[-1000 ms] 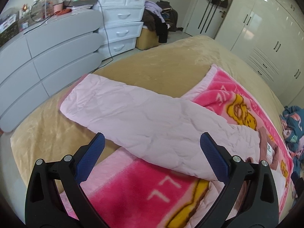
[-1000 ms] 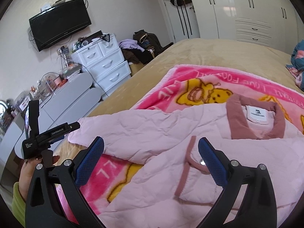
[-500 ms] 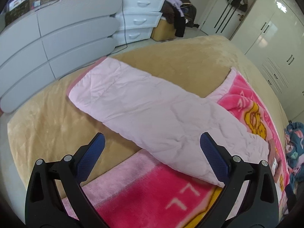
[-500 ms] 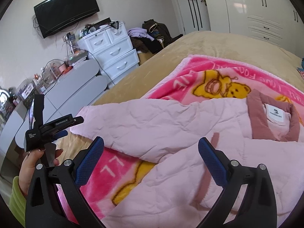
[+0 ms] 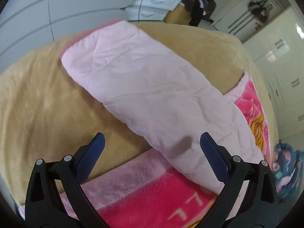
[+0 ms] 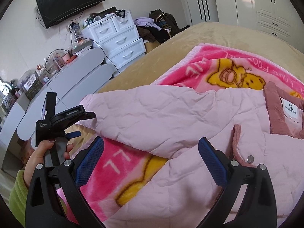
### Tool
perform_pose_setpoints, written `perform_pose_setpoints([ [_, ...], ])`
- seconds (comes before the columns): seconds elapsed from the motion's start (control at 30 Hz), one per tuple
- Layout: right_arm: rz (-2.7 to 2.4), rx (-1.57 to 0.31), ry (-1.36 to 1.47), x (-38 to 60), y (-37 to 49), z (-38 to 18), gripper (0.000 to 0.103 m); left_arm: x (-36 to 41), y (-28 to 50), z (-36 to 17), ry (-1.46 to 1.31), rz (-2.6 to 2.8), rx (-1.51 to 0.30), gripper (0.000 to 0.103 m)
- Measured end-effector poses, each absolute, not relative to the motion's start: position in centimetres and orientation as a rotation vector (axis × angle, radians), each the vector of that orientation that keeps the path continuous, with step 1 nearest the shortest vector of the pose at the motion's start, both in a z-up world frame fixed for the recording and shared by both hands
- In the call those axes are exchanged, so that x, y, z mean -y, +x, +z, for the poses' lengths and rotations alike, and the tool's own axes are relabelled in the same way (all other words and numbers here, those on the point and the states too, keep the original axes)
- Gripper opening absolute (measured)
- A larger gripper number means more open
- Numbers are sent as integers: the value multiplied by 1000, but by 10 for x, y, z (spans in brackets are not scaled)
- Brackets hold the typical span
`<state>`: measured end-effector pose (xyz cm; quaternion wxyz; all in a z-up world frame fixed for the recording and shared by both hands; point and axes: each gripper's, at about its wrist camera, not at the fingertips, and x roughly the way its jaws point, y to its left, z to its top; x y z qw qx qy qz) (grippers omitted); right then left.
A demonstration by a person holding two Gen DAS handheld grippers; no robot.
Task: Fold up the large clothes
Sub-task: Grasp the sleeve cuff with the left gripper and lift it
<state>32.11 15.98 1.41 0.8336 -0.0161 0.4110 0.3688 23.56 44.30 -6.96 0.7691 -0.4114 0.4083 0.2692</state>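
A pink quilted jacket (image 6: 190,133) lies spread on a bright pink cartoon blanket (image 6: 117,171) over a tan bed (image 5: 38,98). Its collar and label sit at the right of the right wrist view, and 1 long sleeve (image 5: 152,87) stretches out toward the corner of the bed, its cuff end resting on the tan cover just past the blanket's edge.

The left gripper (image 5: 152,152) hangs over the lower part of that sleeve with its 2 fingers wide apart and nothing between them. The right gripper (image 6: 151,153) is likewise spread and empty, poised above the jacket body where the sleeve joins it, near a snap button on the front edge.

The step in hand looks like the first fold: bringing the outstretched sleeve in across the body. No fabric is gripped yet. The next move probably calls for the left gripper to travel out to the cuff, drop until a finger slips under the cloth, and pinch only the sleeve, not the blanket beneath. The right gripper could pin the shoulder meanwhile so the padded jacket does not slide.
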Motion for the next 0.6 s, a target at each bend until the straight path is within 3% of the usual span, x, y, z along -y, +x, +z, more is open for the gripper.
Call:
perform_pose_setpoints([
  [0.6,751,-915,12,-117,318,-4,99,-482,216,-101,-1085,643,-717,93],
])
